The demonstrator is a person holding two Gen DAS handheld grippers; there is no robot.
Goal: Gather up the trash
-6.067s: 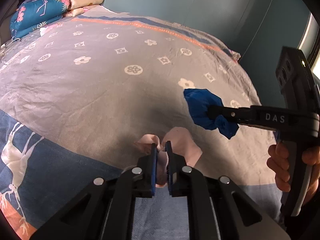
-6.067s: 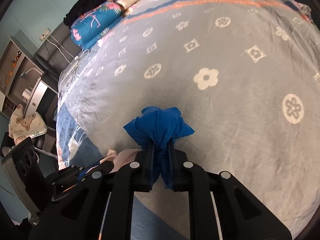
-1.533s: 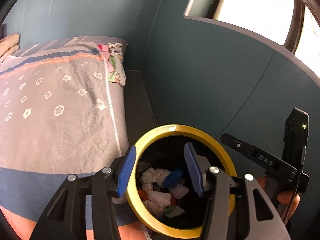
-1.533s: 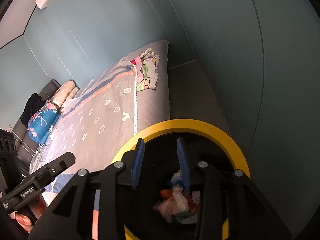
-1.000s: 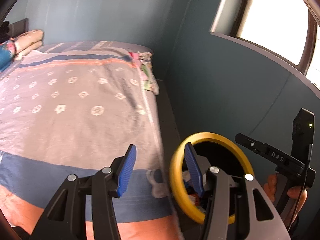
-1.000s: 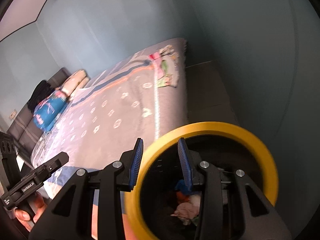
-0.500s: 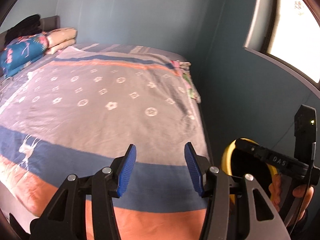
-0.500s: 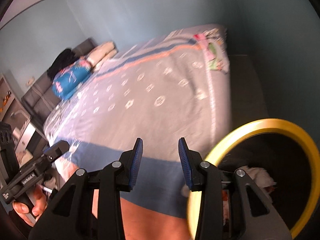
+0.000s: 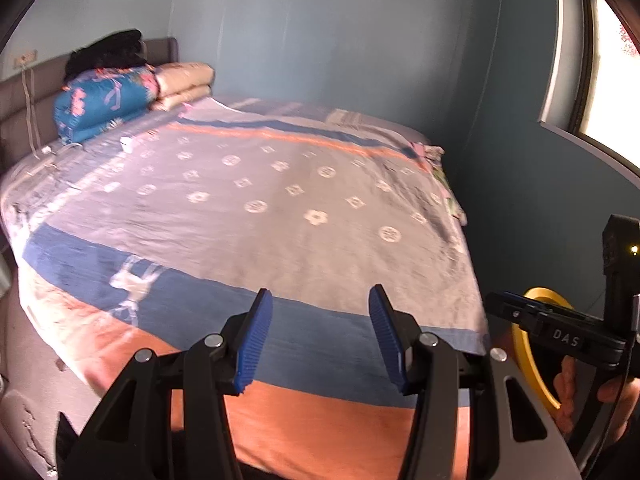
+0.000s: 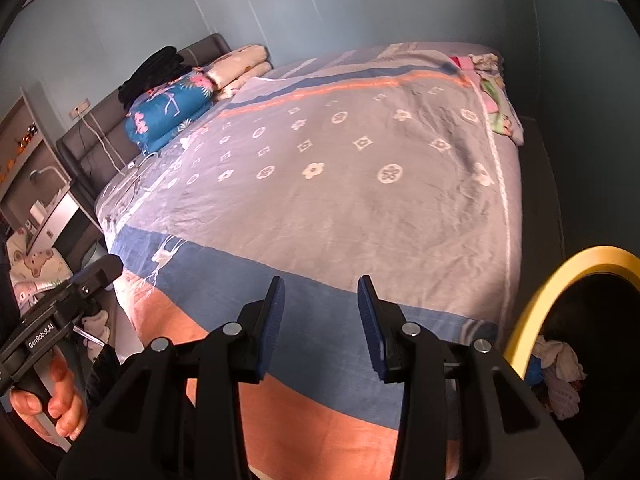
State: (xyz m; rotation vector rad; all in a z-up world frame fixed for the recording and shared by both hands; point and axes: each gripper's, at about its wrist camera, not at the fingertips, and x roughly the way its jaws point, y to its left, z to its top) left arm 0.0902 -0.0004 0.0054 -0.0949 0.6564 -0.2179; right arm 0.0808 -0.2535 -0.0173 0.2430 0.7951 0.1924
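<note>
Black left gripper (image 9: 320, 336), black right gripper (image 10: 320, 326), ribbed blue pads (image 9: 254, 340), silver screws, white "DAS" and "GenRobot.AI" lettering

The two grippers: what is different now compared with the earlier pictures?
Both let go: the blue wad and the pink wad they gripped on the bed are gone from the fingers. Both views swung from the yellow-rimmed bin back to the bed. The left gripper is open and empty; the right gripper is empty, its fingers opening. The bedding pile stayed.
</note>
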